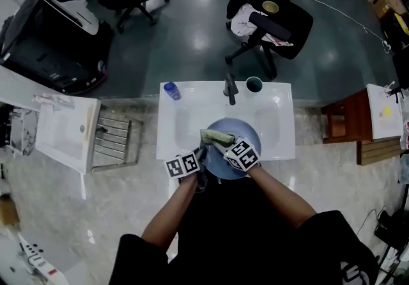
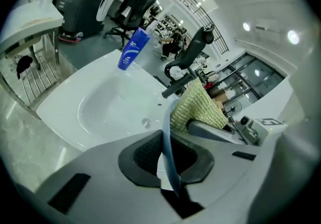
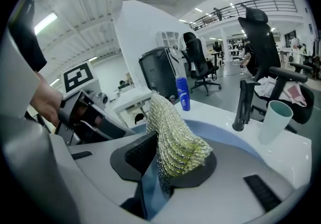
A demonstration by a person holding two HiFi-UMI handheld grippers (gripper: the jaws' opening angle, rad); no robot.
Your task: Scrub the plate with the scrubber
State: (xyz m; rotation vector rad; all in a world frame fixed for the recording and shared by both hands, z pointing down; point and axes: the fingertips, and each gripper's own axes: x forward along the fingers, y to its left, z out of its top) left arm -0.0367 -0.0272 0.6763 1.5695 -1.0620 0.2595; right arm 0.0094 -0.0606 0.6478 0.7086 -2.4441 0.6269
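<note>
A blue plate [image 1: 246, 133] is held over the white sink [image 1: 185, 117]. My left gripper [image 1: 199, 162] is shut on the plate's near left rim; in the left gripper view the plate [image 2: 168, 142] stands edge-on between the black pads. My right gripper [image 1: 225, 146] is shut on a yellow-green mesh scrubber [image 1: 216, 137] that lies against the plate's face. The right gripper view has the scrubber [image 3: 173, 142] bulging from the jaws, with the plate [image 3: 225, 135] behind it. The other gripper's scrubber [image 2: 198, 107] also shows in the left gripper view.
A black faucet [image 1: 230, 90] stands at the sink's back rim, with a blue bottle [image 1: 171, 91] to its left and a pale green cup [image 1: 254, 85] to its right. A metal rack [image 1: 115, 143] sits left of the sink. Office chairs [image 1: 271, 18] stand beyond on the floor.
</note>
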